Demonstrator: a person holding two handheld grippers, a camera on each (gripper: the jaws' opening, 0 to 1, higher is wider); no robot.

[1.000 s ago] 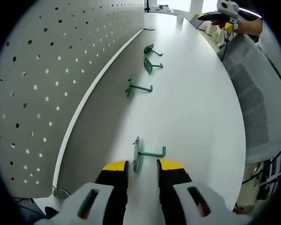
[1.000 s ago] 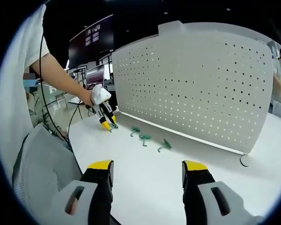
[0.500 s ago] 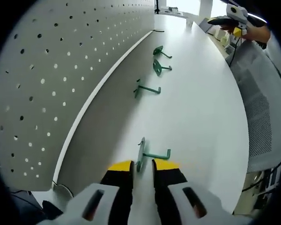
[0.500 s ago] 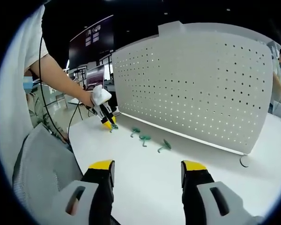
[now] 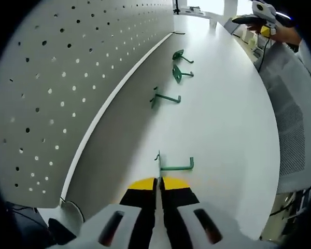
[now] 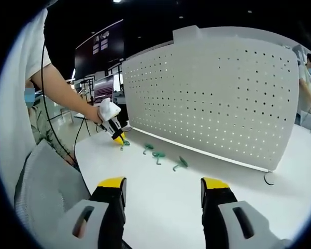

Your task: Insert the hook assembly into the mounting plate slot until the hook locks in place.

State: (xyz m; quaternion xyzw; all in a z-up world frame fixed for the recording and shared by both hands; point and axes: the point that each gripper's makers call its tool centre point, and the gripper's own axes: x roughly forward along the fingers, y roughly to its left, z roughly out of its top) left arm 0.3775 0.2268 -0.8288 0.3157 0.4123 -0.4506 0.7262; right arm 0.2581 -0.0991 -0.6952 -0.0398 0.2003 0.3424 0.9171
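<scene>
Left gripper (image 5: pixel 157 185) jaws pinched together on base plate of nearest green hook (image 5: pixel 172 165), down on white table (image 5: pixel 223 119) beside pegboard (image 5: pixel 67 78). Three more green hooks (image 5: pixel 166 97) lie in row farther along pegboard foot. Right gripper (image 6: pixel 163 188) jaws wide apart, holding nothing, raised above table, well apart from hooks.

My left gripper (image 5: pixel 156 188) has its jaws pinched on the flat plate of the nearest green hook (image 5: pixel 172 165). Three more hooks (image 5: pixel 165 97) lie toward twelve o'clock on the white table (image 5: pixel 223 114), the pegboard (image 5: pixel 67 78) at nine.
</scene>
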